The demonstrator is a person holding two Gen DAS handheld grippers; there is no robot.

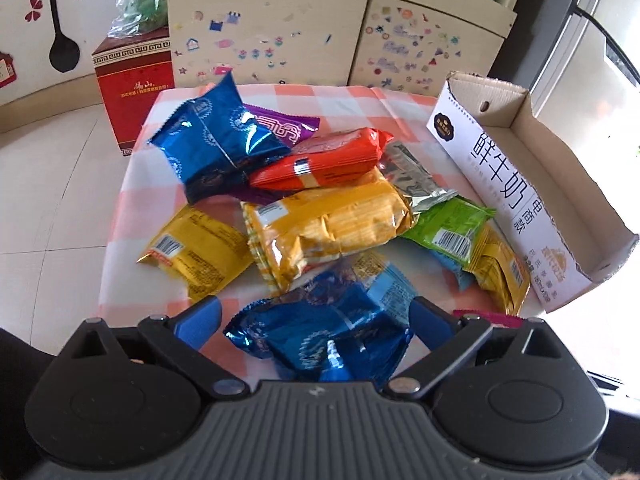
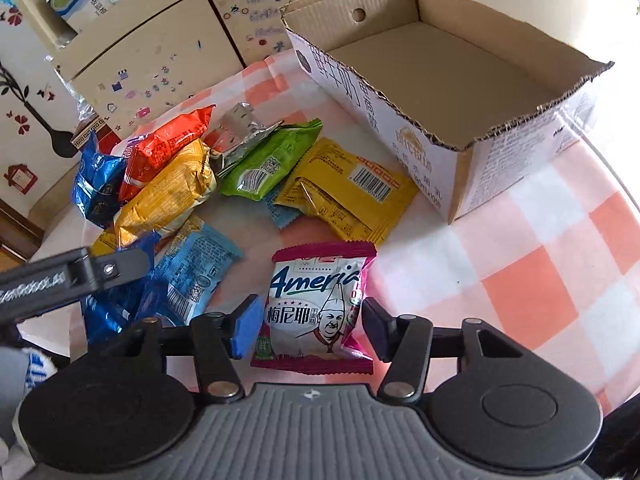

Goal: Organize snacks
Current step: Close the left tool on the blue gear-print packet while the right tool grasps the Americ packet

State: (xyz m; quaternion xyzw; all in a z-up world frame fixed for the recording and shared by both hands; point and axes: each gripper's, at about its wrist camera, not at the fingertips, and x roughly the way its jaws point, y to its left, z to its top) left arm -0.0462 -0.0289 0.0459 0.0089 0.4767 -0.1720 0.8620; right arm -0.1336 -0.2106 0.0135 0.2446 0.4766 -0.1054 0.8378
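Several snack packets lie piled on the checked tablecloth (image 1: 132, 208). My left gripper (image 1: 316, 320) is open, its blue pads on either side of a shiny blue packet (image 1: 320, 340). Beyond it lie a big yellow packet (image 1: 328, 228), an orange one (image 1: 320, 160), a green one (image 1: 448, 228) and another blue one (image 1: 216, 148). My right gripper (image 2: 308, 330) is open around a pink-and-white "Ameria" packet (image 2: 316, 308), pads close to its sides. An empty open cardboard box (image 2: 448, 64) stands at the right; it also shows in the left wrist view (image 1: 520, 200).
A red carton (image 1: 134, 92) stands on the floor beyond the table's far left corner. A sticker-covered cabinet (image 1: 280, 36) runs behind the table. The left gripper's finger (image 2: 100, 268) shows at the left of the right wrist view. Bare checked cloth (image 2: 540, 280) lies right of the pink packet.
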